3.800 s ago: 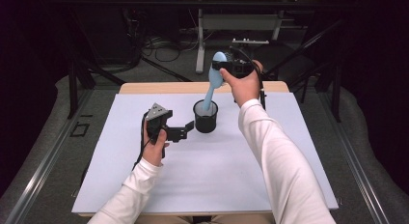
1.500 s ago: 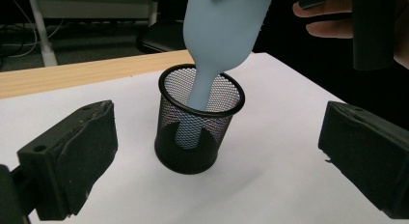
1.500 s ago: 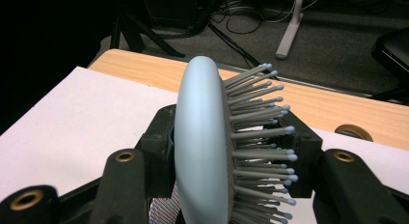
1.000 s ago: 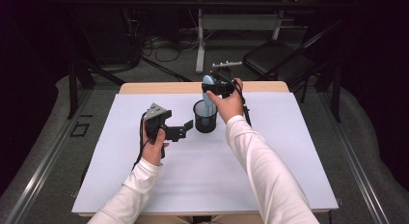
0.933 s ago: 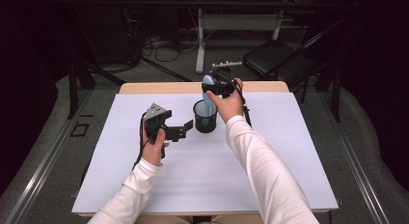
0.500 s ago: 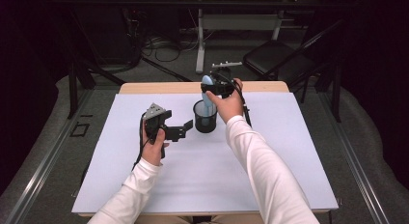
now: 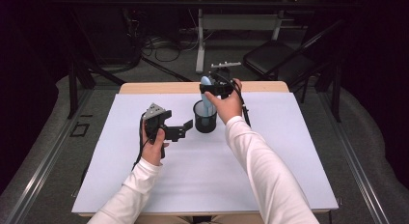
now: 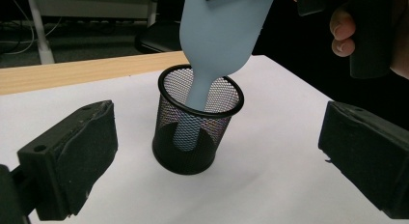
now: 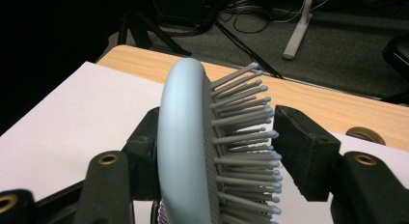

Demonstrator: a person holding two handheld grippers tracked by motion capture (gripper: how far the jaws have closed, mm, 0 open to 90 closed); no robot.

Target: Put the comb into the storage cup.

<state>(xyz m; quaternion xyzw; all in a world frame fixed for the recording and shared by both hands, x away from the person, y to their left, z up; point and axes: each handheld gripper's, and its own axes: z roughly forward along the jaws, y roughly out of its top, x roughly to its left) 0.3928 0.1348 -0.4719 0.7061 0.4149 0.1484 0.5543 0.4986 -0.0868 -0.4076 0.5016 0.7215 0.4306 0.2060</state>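
Brush (image 8: 219,35) stands handle-down in the cup (image 8: 198,122), a black mesh cup near the far middle of the desk (image 7: 270,175). The pale blue handle goes inside the cup and reaches near its bottom, while the wide head stays above the rim. The brush leans a little, with the head tilted toward the far side.

The right gripper (image 7: 215,87) is above the cup and holds the head of the brush. In the right gripper view, one jaw presses the smooth back of the head and the other jaw stands at the tips of the bristles (image 9: 243,137); the jaws are clenched on the brush, though at the bristle side I cannot tell if the pad touches firmly. The right hand (image 7: 225,104) is just behind the cup.

The left gripper (image 7: 185,130) is low over the desk, just beside the cup on its left, and points to it. Its jaws are released and wide apart, and nothing is between them; in the left gripper view the cup stands beyond them, in the middle of the gap. The left hand (image 7: 153,146) holds the gripper from behind.

A white sheet (image 7: 120,185) covers most of the desk, and the cup stands on it.
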